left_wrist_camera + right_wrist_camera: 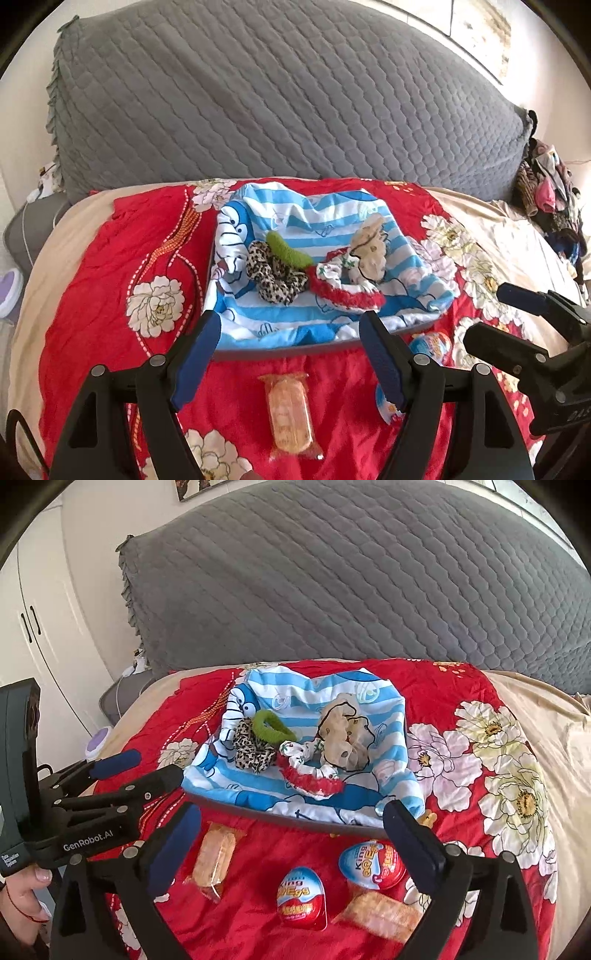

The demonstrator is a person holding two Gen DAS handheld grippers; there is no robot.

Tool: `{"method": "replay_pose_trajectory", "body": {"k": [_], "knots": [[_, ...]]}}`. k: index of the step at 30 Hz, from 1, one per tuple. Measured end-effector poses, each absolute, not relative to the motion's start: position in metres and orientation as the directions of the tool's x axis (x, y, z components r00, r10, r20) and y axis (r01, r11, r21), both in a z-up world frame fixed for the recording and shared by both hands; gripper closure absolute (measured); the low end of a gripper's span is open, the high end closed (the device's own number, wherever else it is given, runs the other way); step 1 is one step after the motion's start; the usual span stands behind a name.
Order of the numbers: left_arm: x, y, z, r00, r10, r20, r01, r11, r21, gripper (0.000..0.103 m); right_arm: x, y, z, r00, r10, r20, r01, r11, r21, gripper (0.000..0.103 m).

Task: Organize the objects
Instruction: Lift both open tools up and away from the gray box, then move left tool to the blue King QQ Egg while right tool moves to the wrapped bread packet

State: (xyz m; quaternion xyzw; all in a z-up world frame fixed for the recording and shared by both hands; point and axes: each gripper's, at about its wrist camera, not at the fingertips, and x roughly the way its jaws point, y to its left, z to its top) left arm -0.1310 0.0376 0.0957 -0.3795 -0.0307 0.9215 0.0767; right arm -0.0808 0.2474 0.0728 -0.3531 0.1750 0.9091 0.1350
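Observation:
A grey tray point(295, 352) lined with a blue-and-white striped cartoon cloth point(321, 690) rests on a red floral blanket point(110, 258). In it lie a leopard scrunchie point(273, 277), a green one point(288, 253), a red-and-white one point(343, 291) and a beige one point(371, 251). In front of the tray lie a wrapped snack cake point(290, 417), a second cake point(380, 915) and two red-and-blue chocolate eggs point(301, 897) point(369, 860). My left gripper point(290, 321) is open above the first cake, with nothing between its fingers. My right gripper point(293, 812) is open wide above the eggs and holds nothing.
A grey quilted cushion point(277, 92) stands behind the blanket. A pile of clothes point(550, 192) lies at the far right of the bed. White wardrobe doors point(37, 627) and a purple round object point(98, 738) are off the bed's left side. A person's hand point(26, 886) holds the left gripper's handle.

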Motion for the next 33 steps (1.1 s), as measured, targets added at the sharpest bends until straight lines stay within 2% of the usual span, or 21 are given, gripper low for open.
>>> {"method": "replay_pose_trajectory", "body": {"k": [19, 33], "knots": [[-0.085, 0.053, 0.105, -0.702, 0.186, -0.687, -0.151, -0.982, -0.111, 0.024, -0.034, 0.227, 0.091, -0.716, 0.146, -0.683, -0.365, -0.912, 0.188, 0.003], [-0.063, 0.066, 0.095, -0.686, 0.183, -0.704, -0.159, -0.982, -0.100, 0.024, -0.004, 0.224, 0.076, -0.689, 0.167, -0.706, -0.388, -0.907, 0.163, 0.003]]}}
